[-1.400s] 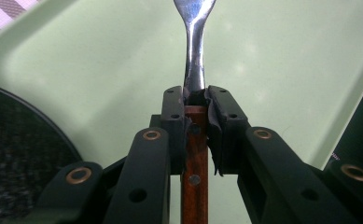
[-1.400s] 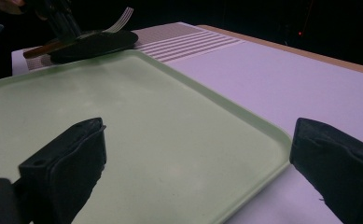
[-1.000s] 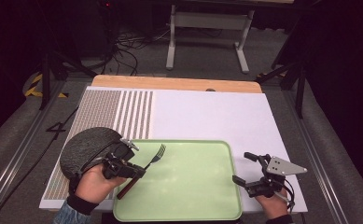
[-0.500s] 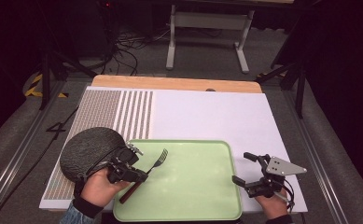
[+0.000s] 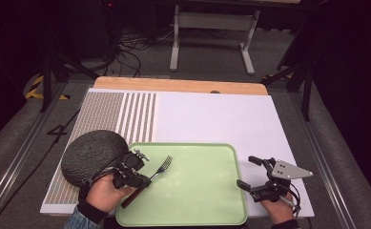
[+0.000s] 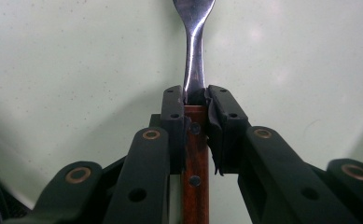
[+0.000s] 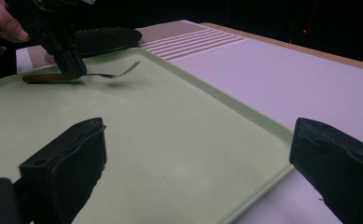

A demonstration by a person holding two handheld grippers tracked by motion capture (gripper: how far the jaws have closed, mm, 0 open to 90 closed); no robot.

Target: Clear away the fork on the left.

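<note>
The fork point(image 5: 155, 172) is held over the left part of the green tray point(image 5: 197, 191), its wooden handle clamped between the pads of the left gripper point(image 5: 142, 180), tines pointing toward the tray's far side. A dark round plate point(image 5: 90, 155) lies just left of the tray, on the white mat point(image 5: 211, 119). The right gripper point(image 5: 246, 174) is held at the tray's right edge, jaws spread wide, nothing between them.

— What sort of place is this?

— A lab or recording studio, probably. The room is dark, with cables point(image 5: 130, 45) loose on a grey carpeted floor point(image 5: 350, 157) and a metal stand point(image 5: 211, 28) behind the table.

— And the table?

— A white board point(image 5: 221, 119) with a printed striped pattern point(image 5: 135, 117), more a test bench than a dining table.
</note>
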